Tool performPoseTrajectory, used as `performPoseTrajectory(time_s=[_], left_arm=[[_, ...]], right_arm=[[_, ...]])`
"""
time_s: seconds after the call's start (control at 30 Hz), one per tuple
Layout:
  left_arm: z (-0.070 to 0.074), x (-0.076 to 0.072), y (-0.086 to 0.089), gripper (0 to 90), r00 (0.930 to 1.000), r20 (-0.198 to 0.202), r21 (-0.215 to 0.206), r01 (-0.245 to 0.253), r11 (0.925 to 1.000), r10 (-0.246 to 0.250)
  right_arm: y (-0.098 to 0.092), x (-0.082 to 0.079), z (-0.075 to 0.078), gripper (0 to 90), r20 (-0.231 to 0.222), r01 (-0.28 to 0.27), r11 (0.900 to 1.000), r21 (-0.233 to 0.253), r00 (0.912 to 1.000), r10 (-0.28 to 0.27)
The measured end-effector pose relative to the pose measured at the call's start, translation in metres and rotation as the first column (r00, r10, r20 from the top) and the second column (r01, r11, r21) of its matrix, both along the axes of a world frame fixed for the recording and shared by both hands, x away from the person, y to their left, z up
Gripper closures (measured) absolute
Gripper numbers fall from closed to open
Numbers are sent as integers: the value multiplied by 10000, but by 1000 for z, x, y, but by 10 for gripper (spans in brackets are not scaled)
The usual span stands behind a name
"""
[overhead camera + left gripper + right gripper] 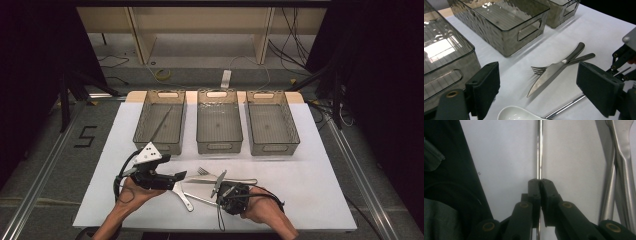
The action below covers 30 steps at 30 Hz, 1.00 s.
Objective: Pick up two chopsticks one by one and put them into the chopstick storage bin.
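My left gripper (538, 82) hovers open over the cutlery on the white mat (300, 185), nothing between its pads. Ahead of it a steel knife (549, 73) lies across a fork (537, 70), and a white ceramic spoon (515, 114) sits just below. My right gripper (540, 181) is shut on a thin metal rod (539, 150) that lies on the mat. In the high view the left gripper (181, 176) is left of the pile and the right gripper (221, 199) is at its near side.
Three grey see-through bins stand in a row at the back: left bin (145, 131) holds one thin rod, middle bin (219, 142) and right bin (292, 131) look bare. Knife and fork handles (617, 157) lie right of the right jaws. The mat's near edge is close.
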<state>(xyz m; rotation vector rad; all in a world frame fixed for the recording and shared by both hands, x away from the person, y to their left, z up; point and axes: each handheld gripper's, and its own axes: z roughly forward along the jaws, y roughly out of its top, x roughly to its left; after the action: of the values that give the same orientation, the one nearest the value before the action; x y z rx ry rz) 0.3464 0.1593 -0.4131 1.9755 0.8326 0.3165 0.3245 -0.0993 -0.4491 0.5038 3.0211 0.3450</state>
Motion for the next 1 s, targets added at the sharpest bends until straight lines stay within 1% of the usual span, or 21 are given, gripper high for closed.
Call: performPoseTrajectory(time_s=[0.03,0.13,0.17,0.2,0.23,0.37,0.4,0.43,0.47,0.5,0.53,0.63,0.67,0.7,0.73,0.77,0.8,0.87,0.9,0.97,1.0], left_arm=[[0,0,-1,187,10000,-10,-9,60,10000,-60],[-1,-1,-4,189,9995,-54,135,301,9995,-301],[-2,-1,-5,189,9990,-137,211,436,9988,-433],[-3,-1,-7,189,9979,-269,306,592,9978,-584],[-5,-1,-10,188,9972,-310,403,699,9967,-687],[-9,-4,-23,188,9894,-453,812,1415,9866,-1382],[-10,-5,-27,188,9861,-493,926,1626,9823,-1586],[-12,-6,-33,188,9824,-541,1056,1838,9773,-1789],[-14,-6,-38,188,9772,-603,1273,2097,9694,-2035],[-18,-6,-47,188,9680,-700,1646,2494,9543,-2409],[-18,-6,-47,188,9680,-700,1646,2494,9543,-2409],[-26,-5,-62,189,9507,-1036,2062,3079,9288,-2921],[-30,-4,-67,202,9411,-1251,2210,3352,9158,-3143],[-34,-2,-72,216,9249,-1613,2099,3730,9038,-3443],[-34,-2,-72,224,9249,-1613,2099,3730,9038,-3443],[-36,-1,-75,224,9214,-1665,2158,3816,8988,-3512],[-37,0,-77,231,9163,-1673,2253,3948,8907,-3638],[-40,3,-81,256,9104,-1768,2245,4072,8853,-3739],[-42,3,-84,269,9043,-1876,2185,4190,8813,-3835],[-45,4,-88,300,8900,-2005,2352,4495,8617,-4095],[-47,4,-90,316,8855,-2060,2409,4585,8554,-4166]], right_arm=[[-1,1,1,871,111,-85,9999,72,9999,84],[-4,1,4,871,224,21,9999,130,9997,-24],[-5,2,6,871,253,-61,10000,64,9997,60],[-5,2,6,872,325,121,9997,208,9994,-128],[-7,3,8,872,321,74,9998,169,9995,-79],[-11,3,16,872,540,51,9996,279,9985,-66],[-11,3,16,872,540,51,9996,279,9985,-66],[-12,3,18,872,641,20,9997,261,9979,-37],[-12,2,20,872,697,-60,9996,290,9976,39],[-12,1,22,872,686,-60,9996,290,9976,40],[-12,1,22,872,708,-107,9997,239,9975,90],[-12,0,24,872,717,-47,9995,309,9974,24],[-12,0,26,872,761,-121,9995,292,9971,98],[-12,0,26,872,779,-149,9995,290,9969,126],[-12,0,26,872,779,-149,9995,290,9969,126],[-12,0,27,872,783,-103,9994,326,9969,77],[-12,0,27,872,752,-160,9994,304,9971,137],[-12,-1,28,871,783,-156,9994,322,9968,130],[-11,-1,28,872,746,-160,9994,312,9971,136],[-11,-1,29,871,780,-187,9992,348,9968,160],[-12,-1,29,871,783,-236,9992,337,9967,209]])
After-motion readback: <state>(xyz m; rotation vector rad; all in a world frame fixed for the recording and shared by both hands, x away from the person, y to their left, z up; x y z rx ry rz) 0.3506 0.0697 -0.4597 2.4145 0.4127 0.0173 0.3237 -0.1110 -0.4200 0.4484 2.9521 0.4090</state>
